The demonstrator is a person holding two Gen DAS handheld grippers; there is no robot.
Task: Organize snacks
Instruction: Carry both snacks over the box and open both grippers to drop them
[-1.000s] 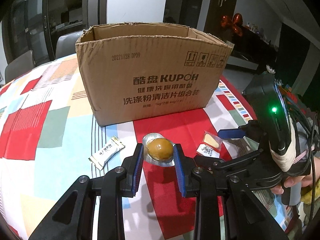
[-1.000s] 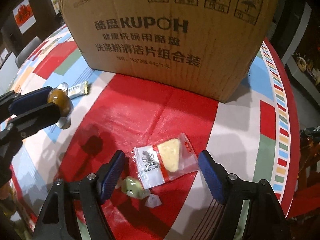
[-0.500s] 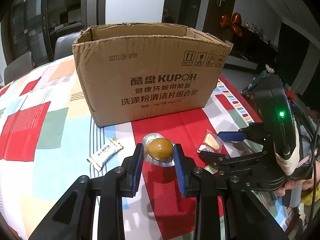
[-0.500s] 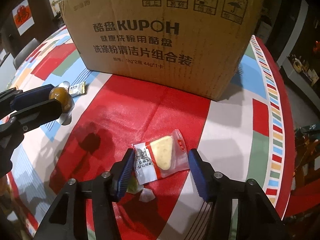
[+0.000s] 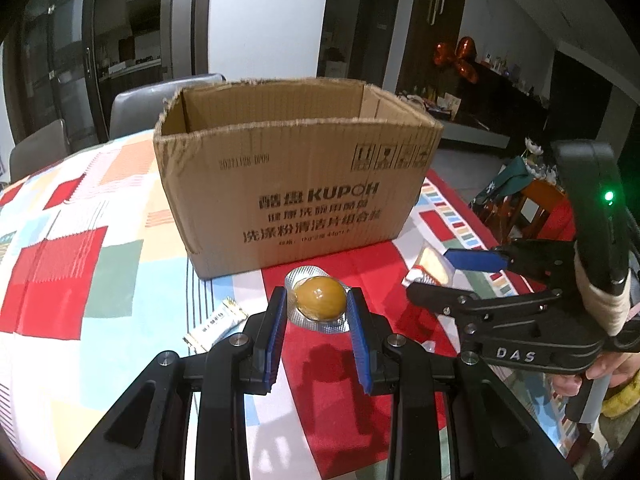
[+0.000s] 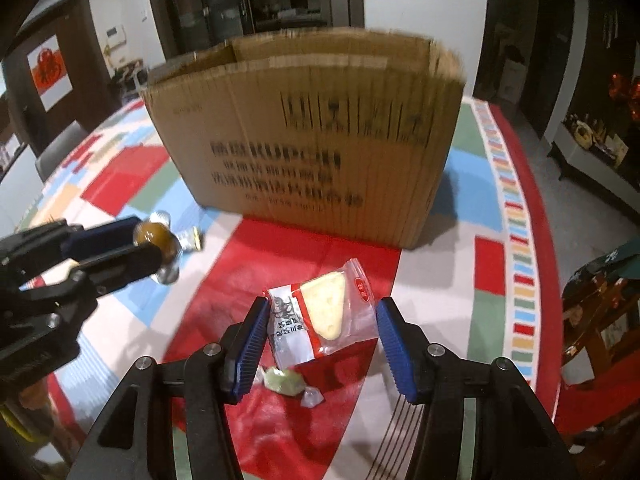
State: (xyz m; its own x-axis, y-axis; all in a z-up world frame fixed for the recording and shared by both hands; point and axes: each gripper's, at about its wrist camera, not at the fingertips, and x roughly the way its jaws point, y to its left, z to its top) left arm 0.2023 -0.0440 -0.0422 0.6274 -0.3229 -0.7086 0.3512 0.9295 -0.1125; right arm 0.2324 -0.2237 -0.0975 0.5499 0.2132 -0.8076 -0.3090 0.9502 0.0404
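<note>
Tabletop (image 5: 60,264) with bright squares holds a small white bar packet (image 5: 214,322) on the left, its long side slanting up to the right. Next, the left tongs (image 5: 318,304) squeeze a brown egg pack (image 5: 320,298), long side lying across. The right tongs (image 6: 320,320) squeeze a cheese wedge packet (image 6: 322,312), tip pointing up toward the cardboard box (image 5: 296,176). That packet lay flat before; now it is lifted above a green candy (image 6: 284,380).
</note>
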